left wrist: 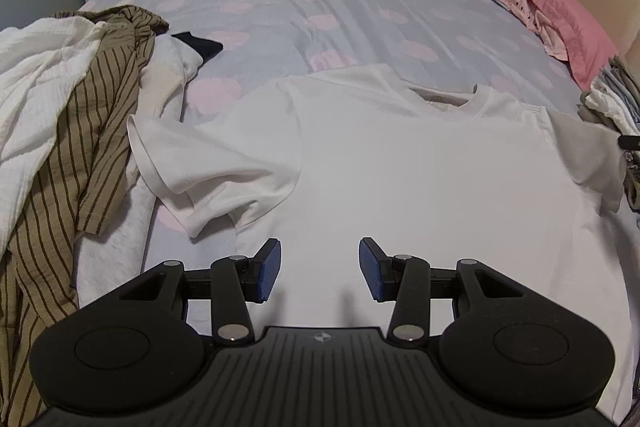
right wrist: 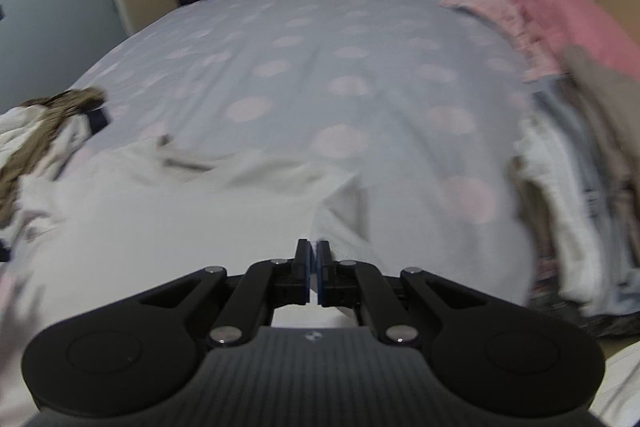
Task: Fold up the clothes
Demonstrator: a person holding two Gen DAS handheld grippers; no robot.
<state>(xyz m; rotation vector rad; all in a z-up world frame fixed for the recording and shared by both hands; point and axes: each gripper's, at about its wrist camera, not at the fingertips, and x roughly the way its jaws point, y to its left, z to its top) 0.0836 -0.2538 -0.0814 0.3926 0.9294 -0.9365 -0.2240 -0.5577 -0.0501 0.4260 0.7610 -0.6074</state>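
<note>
A white T-shirt [left wrist: 400, 167] lies spread flat on the bed, collar [left wrist: 452, 103] pointing away from me. My left gripper [left wrist: 320, 267] hovers open over the shirt's lower body, with nothing between its blue pads [left wrist: 268, 273]. The shirt's left sleeve [left wrist: 208, 163] lies rumpled on the cover. In the blurred right wrist view my right gripper [right wrist: 314, 259] is shut, and the fabric of the T-shirt's right sleeve [right wrist: 344, 211] rises in a fold up to its fingertips. In the left wrist view that sleeve [left wrist: 588, 155] stands lifted off the bed.
The bed cover [left wrist: 320, 7] is grey with pink dots. A heap of clothes, with a brown striped shirt [left wrist: 80, 131], lies at the left. Folded clothes [right wrist: 568, 187] are stacked at the right edge, with pink pillows [left wrist: 560, 15] beyond them.
</note>
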